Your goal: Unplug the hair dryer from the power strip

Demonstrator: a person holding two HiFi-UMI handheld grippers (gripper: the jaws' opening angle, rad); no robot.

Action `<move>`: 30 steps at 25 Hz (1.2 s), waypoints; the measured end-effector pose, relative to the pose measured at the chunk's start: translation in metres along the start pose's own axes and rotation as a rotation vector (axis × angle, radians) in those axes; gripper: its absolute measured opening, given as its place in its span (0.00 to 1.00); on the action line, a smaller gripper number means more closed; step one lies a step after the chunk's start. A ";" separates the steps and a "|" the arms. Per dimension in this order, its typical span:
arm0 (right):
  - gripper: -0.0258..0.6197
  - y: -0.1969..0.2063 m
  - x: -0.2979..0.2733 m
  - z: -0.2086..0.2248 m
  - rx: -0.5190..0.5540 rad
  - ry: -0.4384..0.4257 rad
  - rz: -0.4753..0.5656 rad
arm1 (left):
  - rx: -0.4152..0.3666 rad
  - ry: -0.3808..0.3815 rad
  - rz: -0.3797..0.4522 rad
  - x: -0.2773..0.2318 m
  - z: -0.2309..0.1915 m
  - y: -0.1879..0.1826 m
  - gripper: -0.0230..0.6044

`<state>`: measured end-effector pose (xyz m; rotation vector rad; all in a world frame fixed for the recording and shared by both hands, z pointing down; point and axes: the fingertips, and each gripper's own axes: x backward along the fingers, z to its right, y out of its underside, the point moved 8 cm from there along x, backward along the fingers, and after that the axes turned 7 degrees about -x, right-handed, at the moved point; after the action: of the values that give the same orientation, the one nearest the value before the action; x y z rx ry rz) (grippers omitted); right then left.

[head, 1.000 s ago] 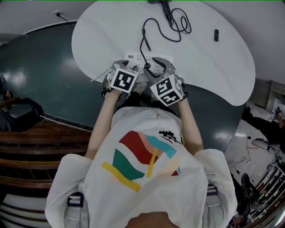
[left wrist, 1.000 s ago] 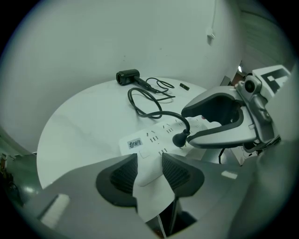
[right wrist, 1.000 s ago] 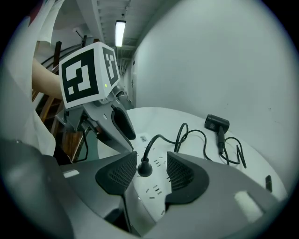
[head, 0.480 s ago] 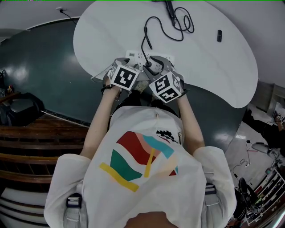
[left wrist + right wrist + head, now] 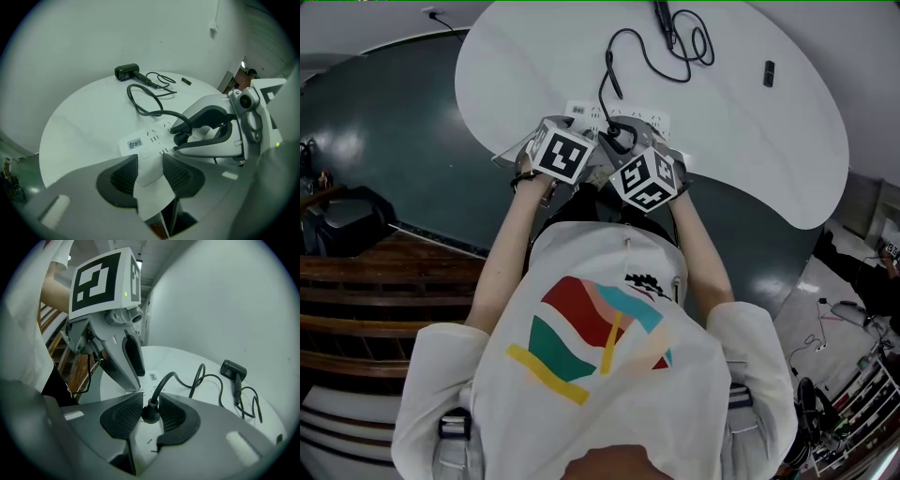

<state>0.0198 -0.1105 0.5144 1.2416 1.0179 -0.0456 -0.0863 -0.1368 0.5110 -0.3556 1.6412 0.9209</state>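
Observation:
A white power strip (image 5: 619,117) lies near the front edge of the round white table (image 5: 741,141). My left gripper (image 5: 150,171) is shut on the strip's near end (image 5: 147,145), one pad on each side. The hair dryer's black plug (image 5: 150,412) stands in the strip between the pads of my right gripper (image 5: 150,411). Those jaws are closing and both pads touch the plug. The black cable (image 5: 607,75) loops back to the black hair dryer (image 5: 233,369), which lies at the table's far side. In the head view both grippers (image 5: 600,141) sit side by side over the strip.
A small black object (image 5: 768,72) lies on the table at the far right. The table edge runs just below the grippers, with dark floor (image 5: 394,141) to the left. Wooden steps (image 5: 384,300) are at lower left. The person's white shirt fills the foreground.
My right gripper has edged forward and down onto the plug and rolled a little. The left gripper has stayed on the strip.

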 end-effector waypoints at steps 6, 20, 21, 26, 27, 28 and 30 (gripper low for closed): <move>0.16 -0.008 0.004 0.008 -0.145 -0.050 0.067 | 0.001 0.002 -0.020 0.000 0.001 -0.001 0.30; 0.13 -0.008 0.003 0.004 -0.121 -0.017 0.092 | 0.010 0.000 -0.038 -0.001 0.001 -0.002 0.30; 0.13 -0.008 0.004 0.005 -0.130 -0.012 0.099 | 0.009 0.003 -0.036 -0.001 0.001 -0.002 0.30; 0.12 -0.007 0.004 0.013 -0.156 -0.041 0.105 | -0.008 0.008 -0.044 -0.005 0.001 -0.007 0.30; 0.12 -0.007 0.004 0.014 -0.164 -0.047 0.107 | -0.010 0.013 -0.054 -0.006 0.001 -0.008 0.30; 0.12 -0.007 0.004 0.014 -0.172 -0.051 0.109 | -0.014 0.017 -0.063 -0.006 0.001 -0.008 0.30; 0.12 -0.007 0.005 0.014 -0.186 -0.054 0.114 | -0.022 0.020 -0.072 -0.005 0.001 -0.010 0.30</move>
<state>0.0278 -0.1222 0.5051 1.1199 0.8829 0.1016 -0.0771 -0.1439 0.5120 -0.4381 1.6274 0.8841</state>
